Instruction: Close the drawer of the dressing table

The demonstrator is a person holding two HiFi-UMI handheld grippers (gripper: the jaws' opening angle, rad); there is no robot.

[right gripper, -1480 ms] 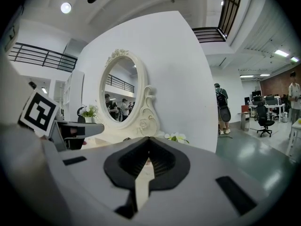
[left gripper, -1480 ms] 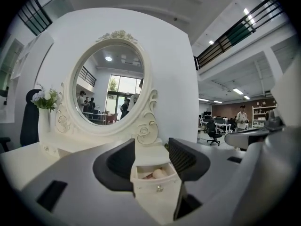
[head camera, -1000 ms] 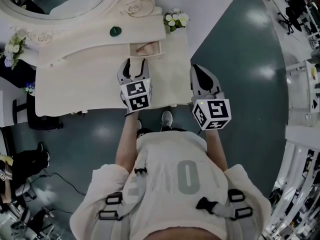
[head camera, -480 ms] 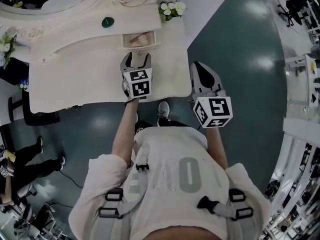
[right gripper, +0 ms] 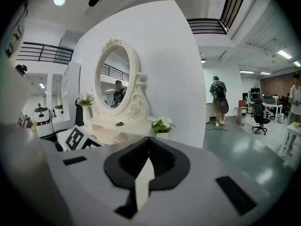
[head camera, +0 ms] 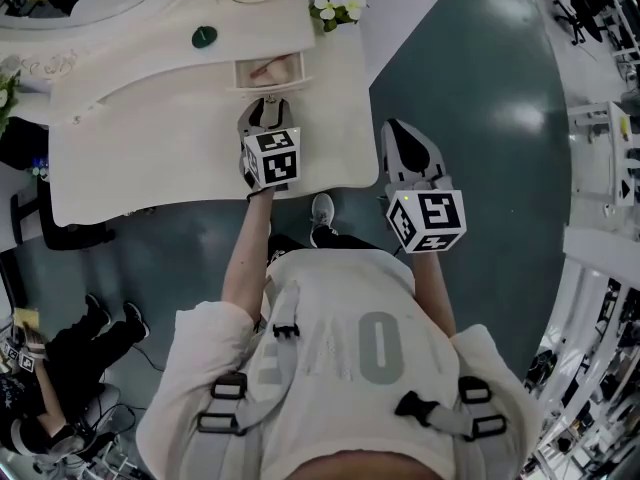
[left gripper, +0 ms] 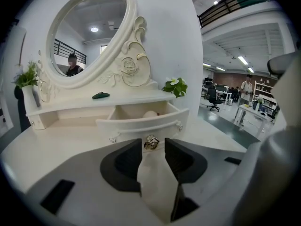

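The white dressing table (head camera: 150, 158) has its small drawer (head camera: 268, 70) pulled out below the shelf, with a pale rounded object (left gripper: 150, 113) lying inside. In the left gripper view the drawer front (left gripper: 141, 122) faces me and its metal knob (left gripper: 151, 142) sits right at the tips of my left gripper (left gripper: 153, 145). The jaws are closing with a gap still showing, and the pads are not pressed on the knob. From above, the left gripper (head camera: 265, 110) hovers over the tabletop just before the drawer. My right gripper (head camera: 401, 138) hangs off the table's right corner, shut and holding nothing (right gripper: 148, 140).
A carved oval mirror (left gripper: 87, 32) rises behind the shelf. On the shelf lie a dark green object (head camera: 204, 36) and a small flower pot (head camera: 335, 6) at its right end; a vase of flowers (left gripper: 27, 91) stands at the left. A person (head camera: 70, 338) stands on the floor at left.
My left gripper has moved forward and down toward the open drawer, and its jaws have narrowed after standing wider. The right gripper has stayed about where it was.
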